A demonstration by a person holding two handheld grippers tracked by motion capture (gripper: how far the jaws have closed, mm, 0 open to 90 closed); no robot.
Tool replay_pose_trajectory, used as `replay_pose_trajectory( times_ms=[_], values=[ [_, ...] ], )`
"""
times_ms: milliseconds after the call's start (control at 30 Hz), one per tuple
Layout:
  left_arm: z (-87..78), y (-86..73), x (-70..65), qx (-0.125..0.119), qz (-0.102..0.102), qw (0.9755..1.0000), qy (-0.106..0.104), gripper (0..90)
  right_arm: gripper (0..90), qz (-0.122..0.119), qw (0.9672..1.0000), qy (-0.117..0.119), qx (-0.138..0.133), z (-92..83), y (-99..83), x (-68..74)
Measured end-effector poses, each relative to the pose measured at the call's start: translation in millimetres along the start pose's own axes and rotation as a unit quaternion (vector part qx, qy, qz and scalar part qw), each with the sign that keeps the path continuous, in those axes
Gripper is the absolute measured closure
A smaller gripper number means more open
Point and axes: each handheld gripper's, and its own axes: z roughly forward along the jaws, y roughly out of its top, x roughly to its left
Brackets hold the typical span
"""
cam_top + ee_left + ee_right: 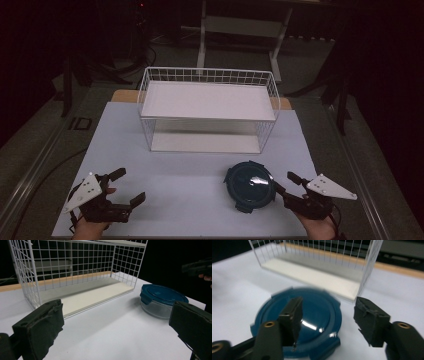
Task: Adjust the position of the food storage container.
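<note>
Fingers (293, 315) of my right gripper (329, 320) stand partly spread, one over the tub's (249, 186) blue lid and one off its edge toward the rack (208, 107); the blur means I cannot tell whether either pad touches it. My left gripper (126, 187) rests wide open and empty at the table's (170, 200) near left corner, well apart from the tub, which sits in front of the rack.

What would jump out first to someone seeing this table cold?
The white wire rack standing at the table's far middle, its shelves bare. Next, the round glass container with a dark blue lid near the front edge, right of centre. The right gripper sits at its rim, one jaw over the lid, pads not yet pressing; the left gripper is open at front left.
</note>
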Motion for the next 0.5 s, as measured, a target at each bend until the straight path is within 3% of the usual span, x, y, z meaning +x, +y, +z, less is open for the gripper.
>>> replay_pose_trajectory(
  times_ms=[233,267,500],
  values=[
    [0.1,0.0,0.1,0.0,0.0,1.0,-0.001,0.0,54.2,0.017,0.9992,0.003,0.037,3.1,-18.4,-7.3],
    [0.2,0.0,0.1,0.0,0.0,1.0,-0.001,0.0,60.1,0.02,0.9987,-0.001,0.046,3.3,-23.7,-9.4],
    [-0.1,0.0,-0.5,0.002,0.002,1.0,0.001,0.0,71.9,0.012,0.996,-0.015,0.087,9.0,-37.1,-11.1]
  ],
)
